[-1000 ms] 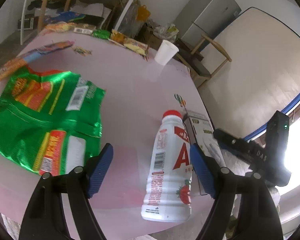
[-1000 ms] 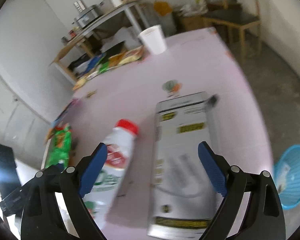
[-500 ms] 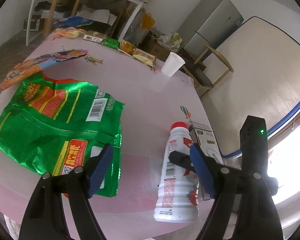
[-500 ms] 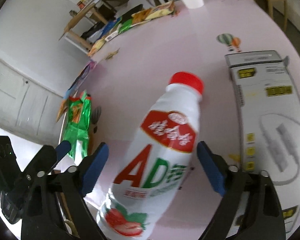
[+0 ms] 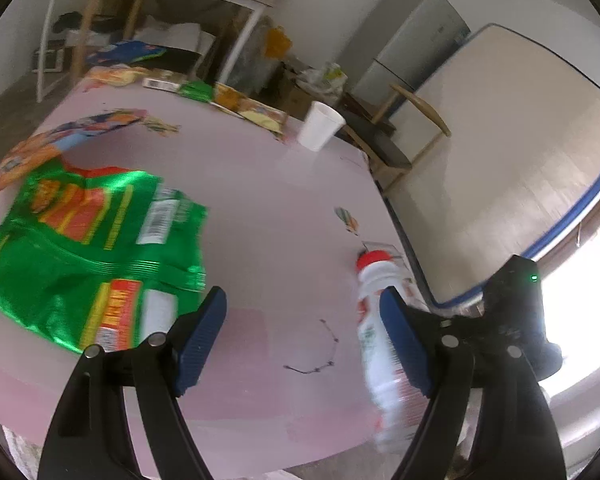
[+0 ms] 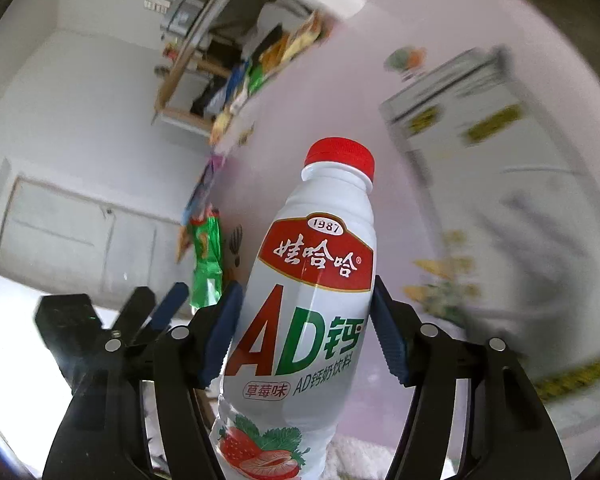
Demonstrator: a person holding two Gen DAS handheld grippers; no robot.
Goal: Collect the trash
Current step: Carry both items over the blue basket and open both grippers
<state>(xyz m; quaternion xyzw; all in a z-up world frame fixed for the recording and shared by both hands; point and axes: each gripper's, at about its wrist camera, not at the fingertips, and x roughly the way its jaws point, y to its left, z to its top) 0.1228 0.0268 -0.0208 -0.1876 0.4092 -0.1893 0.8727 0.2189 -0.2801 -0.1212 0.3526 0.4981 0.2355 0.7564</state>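
Observation:
A white milk-drink bottle [image 6: 320,240] with a red cap and a red-and-green label stands between the blue pads of my right gripper [image 6: 304,328]. The jaws are closing, and both pads touch the bottle's sides. In the left wrist view the same bottle [image 5: 370,284] leans, blurred, at the table's right front corner, partly behind my own finger. My left gripper [image 5: 304,336] hangs open over the pink table [image 5: 280,208] with nothing between its pads. A crumpled green snack bag [image 5: 88,248] lies to its left.
A grey carton [image 6: 480,152] lies right of the bottle. A white paper cup [image 5: 320,126], an orange-blue wrapper [image 5: 60,140] and several snack packets [image 5: 240,104] sit toward the table's far side. Beyond are a shelf, a chair and a fridge.
My right gripper swung from over the carton to the bottle and narrowed its jaws onto it. The bottle now leans and sits further right in the left view. The left gripper stayed open.

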